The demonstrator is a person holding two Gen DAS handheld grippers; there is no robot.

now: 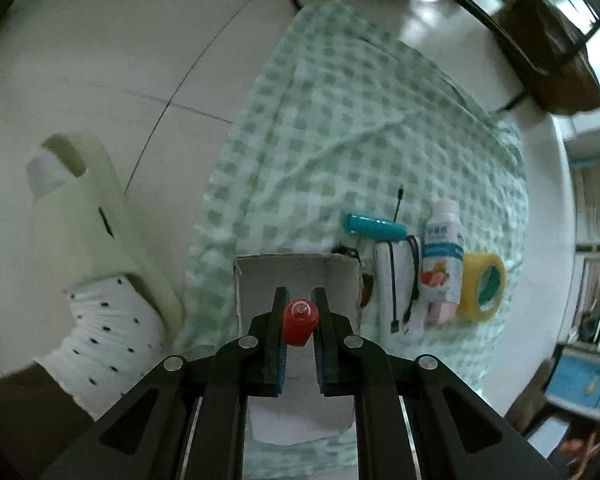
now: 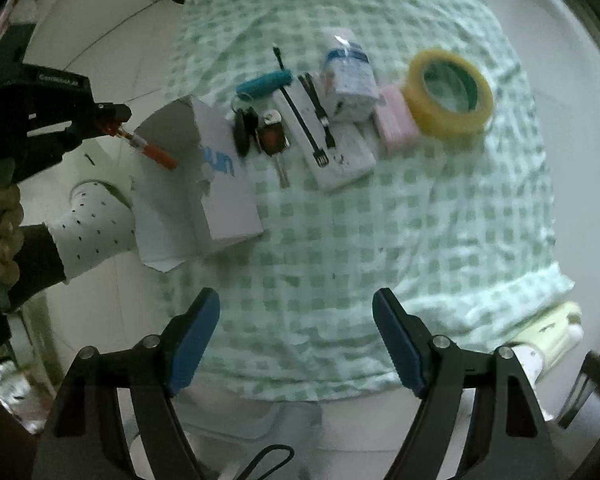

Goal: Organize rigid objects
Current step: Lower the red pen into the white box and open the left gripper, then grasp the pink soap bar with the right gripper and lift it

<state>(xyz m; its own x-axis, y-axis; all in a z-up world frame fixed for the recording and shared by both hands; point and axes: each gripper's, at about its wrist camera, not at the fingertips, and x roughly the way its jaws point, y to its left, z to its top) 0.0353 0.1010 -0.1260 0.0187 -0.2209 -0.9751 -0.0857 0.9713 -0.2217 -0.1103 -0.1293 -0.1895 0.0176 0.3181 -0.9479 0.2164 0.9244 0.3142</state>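
Between the pads of the left tongs (image 1: 300,320), nearest the lens, a small red tube (image 1: 299,321) is clenched end-on, pointing down into the open white box (image 1: 296,276) that stands on the checked green cloth (image 1: 340,140). From the right wrist view the same red tube (image 2: 154,151) slants over the box's torn near flap (image 2: 168,184), so I judge the drop to be close but not yet made. The right tongs (image 2: 296,336) hang released, jaws wide with nothing between them, above a bare stretch of cloth. Just beyond the box lies a bunch of keys (image 2: 260,136), then a white power bank (image 2: 332,156) with black cables across it, a teal stick (image 2: 264,82), a small white bottle (image 2: 348,76), a pink block (image 2: 394,120) and, farthest right, a roll of yellow tape (image 2: 450,92). The risk here is the flimsy box: if the tube is let go while angled against the flap or wall, it may catch the torn edge and roll out onto the cloth, or tip the light box sideways toward the keys. A person's spotted sock in a pale slipper (image 1: 100,208) stands just beside the box; a nudge from it would shift the target.
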